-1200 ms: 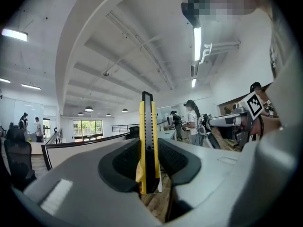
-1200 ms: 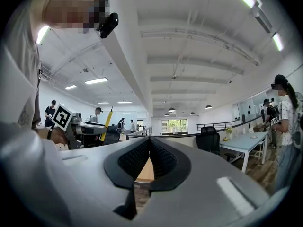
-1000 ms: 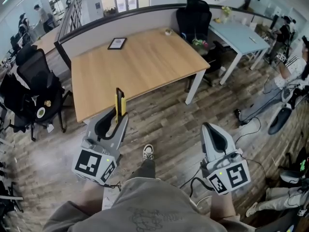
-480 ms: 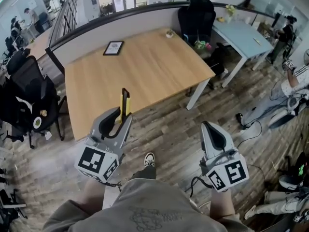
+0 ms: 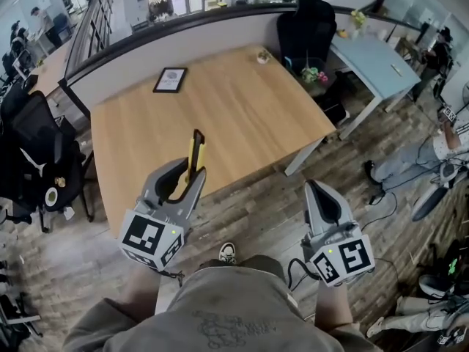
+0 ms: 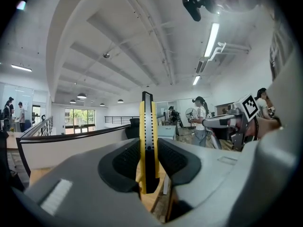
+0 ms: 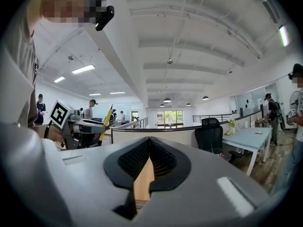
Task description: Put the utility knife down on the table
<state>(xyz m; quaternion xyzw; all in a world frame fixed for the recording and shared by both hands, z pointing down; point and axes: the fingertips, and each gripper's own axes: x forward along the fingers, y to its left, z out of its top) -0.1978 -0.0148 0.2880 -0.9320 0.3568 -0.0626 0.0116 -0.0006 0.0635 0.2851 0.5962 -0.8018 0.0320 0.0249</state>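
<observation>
- The left gripper (image 5: pixel 189 170) stayed clamped on the utility knife (image 5: pixel 195 151). Its jaws were partly apart, with the pads pressed on the two flat sides of the yellow and black body.
- The knife stood upright between those jaws, with its upper end well above the fingertips, the same pose as a second before.
- What changed was the wooden table (image 5: pixel 242 101). It had lain well ahead of both grippers, and its near edge had since come up to just ahead of and below the left gripper's fingertips, so the knife showed against the wood.
- The right gripper (image 5: pixel 316 188) had come forward alongside. Its jaws met at the tips with nothing between them, and it was still short of the table's near corner.
- This looked like the end of the approach: the knife was not yet on the table. The tabletop ahead of the left gripper was bare, with a picture frame (image 5: pixel 170 80) well beyond it, so lowering and releasing seemed to be what remained.
</observation>
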